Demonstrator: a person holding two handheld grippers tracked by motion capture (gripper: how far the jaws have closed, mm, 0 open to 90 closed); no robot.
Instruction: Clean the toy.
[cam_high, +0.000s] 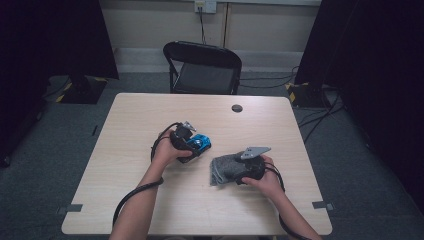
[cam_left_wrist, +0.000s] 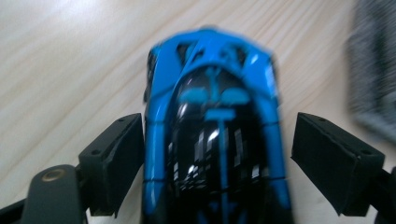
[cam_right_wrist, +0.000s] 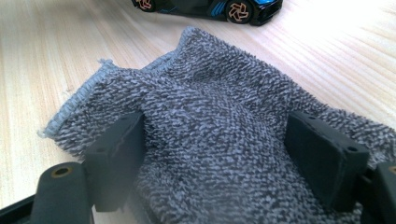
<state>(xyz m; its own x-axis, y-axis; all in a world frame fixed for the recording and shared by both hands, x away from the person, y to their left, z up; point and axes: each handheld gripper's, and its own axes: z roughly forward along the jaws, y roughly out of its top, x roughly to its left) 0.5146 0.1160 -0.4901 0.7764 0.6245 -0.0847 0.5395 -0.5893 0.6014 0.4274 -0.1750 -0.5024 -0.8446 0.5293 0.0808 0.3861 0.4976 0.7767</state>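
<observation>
Here the right gripper (cam_right_wrist: 212, 158) sits nearest, jaws wide over the grey cloth (cam_right_wrist: 219, 107), gripping nothing; it should close on a raised fold. Beyond, the left gripper (cam_left_wrist: 217, 158) straddles the blue toy car (cam_left_wrist: 215, 130), jaws open; centre it before squeezing

Blue-and-black toy car (cam_high: 199, 144) lies near crumpled grey cloth (cam_high: 224, 169).

Light wood desk (cam_high: 150, 115) on grey carpet (cam_high: 60, 130). Black folding chair (cam_high: 204, 67) behind it. Beige wall (cam_high: 150, 22) with outlet (cam_high: 205, 6), black curtains (cam_high: 50, 37) either side, cables (cam_high: 320, 117) on floor.
</observation>
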